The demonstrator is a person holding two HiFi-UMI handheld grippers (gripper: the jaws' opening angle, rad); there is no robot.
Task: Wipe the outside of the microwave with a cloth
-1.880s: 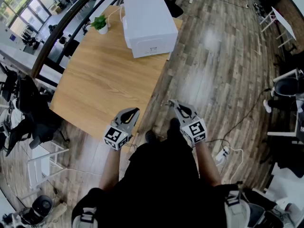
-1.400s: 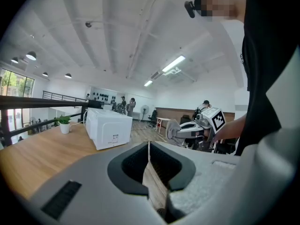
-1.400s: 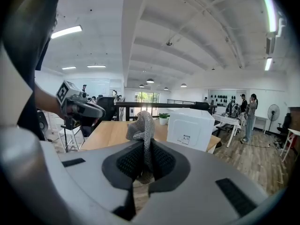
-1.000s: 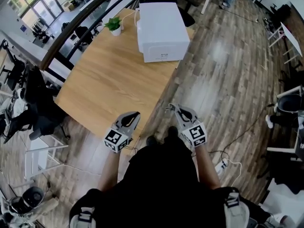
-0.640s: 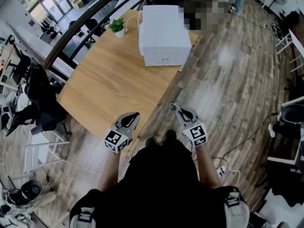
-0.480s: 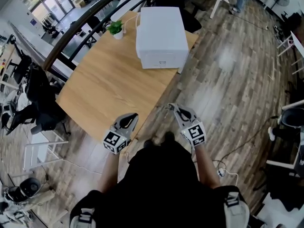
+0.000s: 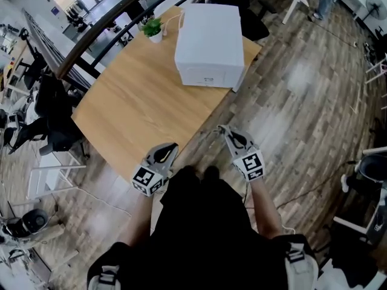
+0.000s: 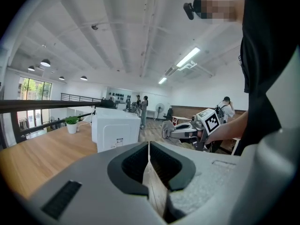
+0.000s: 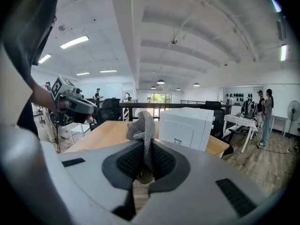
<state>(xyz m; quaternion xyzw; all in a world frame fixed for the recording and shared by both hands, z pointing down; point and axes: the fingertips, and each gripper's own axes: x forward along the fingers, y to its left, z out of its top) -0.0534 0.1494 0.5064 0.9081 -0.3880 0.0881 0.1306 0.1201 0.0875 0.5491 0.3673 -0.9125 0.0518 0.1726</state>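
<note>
The white microwave (image 7: 208, 35) stands at the far end of a wooden table (image 7: 133, 104), its back panel towards me; it also shows in the left gripper view (image 8: 116, 134) and the right gripper view (image 9: 188, 125). My right gripper (image 7: 222, 130) hovers over the floor beside the table's near corner, shut on a grey cloth (image 9: 142, 129) that sticks up between its jaws (image 9: 144, 146). My left gripper (image 7: 168, 147) hangs over the table's near edge, jaws closed (image 8: 149, 145) with nothing between them. Both are well short of the microwave.
A small potted plant (image 7: 153, 29) sits left of the microwave. Black office chairs (image 7: 51, 116) stand left of the table and another behind it. A railing (image 7: 91, 38) runs along the far left. A cable (image 7: 314, 183) lies on the wood floor at right.
The table and microwave have drawn slightly closer and shifted in the head view as the person stepped forward. Both grippers keep the same pose; the cloth stays held.
</note>
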